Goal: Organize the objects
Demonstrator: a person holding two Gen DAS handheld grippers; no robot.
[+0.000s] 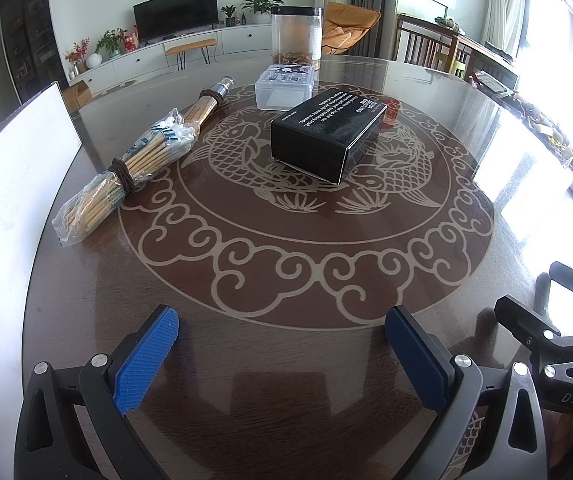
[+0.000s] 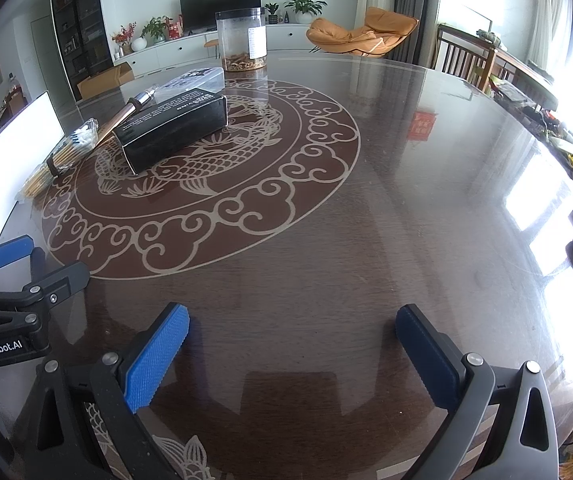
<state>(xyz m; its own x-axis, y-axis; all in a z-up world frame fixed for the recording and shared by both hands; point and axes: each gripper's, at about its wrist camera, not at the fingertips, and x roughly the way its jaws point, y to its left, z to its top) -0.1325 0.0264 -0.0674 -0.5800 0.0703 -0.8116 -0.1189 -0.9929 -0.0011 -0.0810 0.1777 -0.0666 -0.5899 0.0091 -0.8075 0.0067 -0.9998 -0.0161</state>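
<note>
A black box [image 1: 328,132] with white print lies at the middle of the round table; it also shows in the right wrist view [image 2: 174,130]. Left of it lies a tied bundle of wrapped chopsticks [image 1: 130,168], also seen in the right wrist view [image 2: 62,156]. Behind that lies a wooden tube with a metal cap [image 1: 212,98], also in the right wrist view [image 2: 132,108]. A clear plastic case [image 1: 284,86] and a tall clear jar [image 1: 296,38] stand farther back. My left gripper [image 1: 282,334] is open and empty near the front edge. My right gripper [image 2: 292,334] is open and empty beside it.
A white board [image 1: 10,184] stands at the table's left edge. The glass-topped table [image 1: 286,260] has a fish pattern. Wooden chairs [image 1: 434,46] and a cluttered sideboard [image 1: 546,120] stand at the right. The right gripper's body [image 1: 554,332] shows at the lower right of the left wrist view.
</note>
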